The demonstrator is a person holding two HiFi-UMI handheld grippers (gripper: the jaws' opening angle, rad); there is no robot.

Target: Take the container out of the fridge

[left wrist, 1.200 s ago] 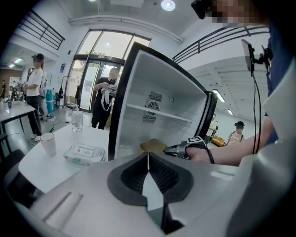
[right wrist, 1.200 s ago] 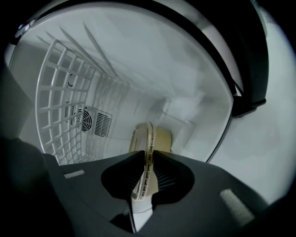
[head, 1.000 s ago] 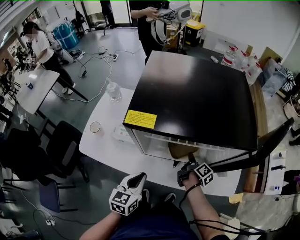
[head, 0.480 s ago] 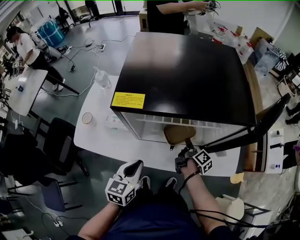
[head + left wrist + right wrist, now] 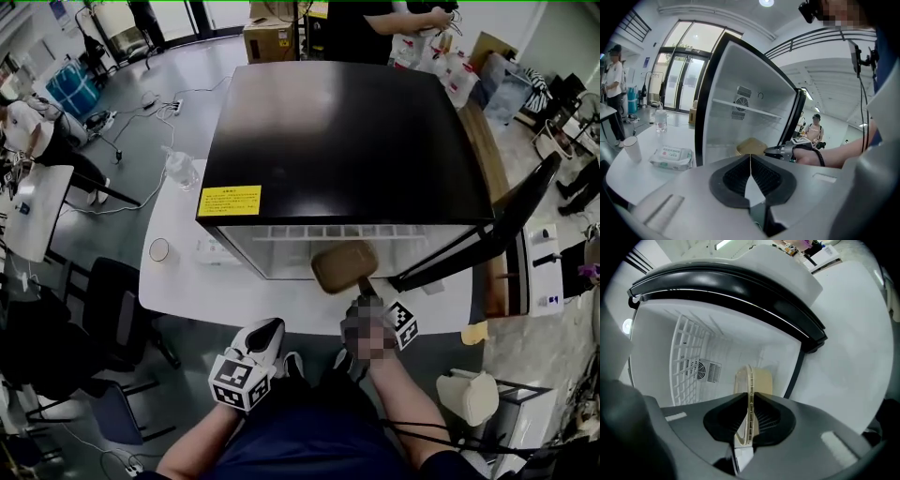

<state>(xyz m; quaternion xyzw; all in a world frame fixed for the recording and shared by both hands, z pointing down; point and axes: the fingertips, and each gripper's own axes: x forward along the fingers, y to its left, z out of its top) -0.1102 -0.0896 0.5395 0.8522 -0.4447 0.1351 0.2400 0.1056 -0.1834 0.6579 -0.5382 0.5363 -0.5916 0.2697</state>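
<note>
Gripping container (image 5: pixel 344 266) rim | right gripper (image 5: pixel 750 404) jaws clamped | left gripper (image 5: pixel 750 164) jaws together, empty

fridge (image 5: pixel 347 131) blk top, wht inside | container (image 5: pixel 344 266) tan | label (image 5: pixel 230 200) yel | table (image 5: pixel 187 292) wht

Head view: high above, facing steeply down on the fridge (image 5: pixel 347 141) and worktop (image 5: pixel 187 291).
Left gripper view: low, set back, facing the open fridge.
Right gripper view: close, looking inside.
Shared: fridge interior, container (image 5: pixel 345 265).
</note>
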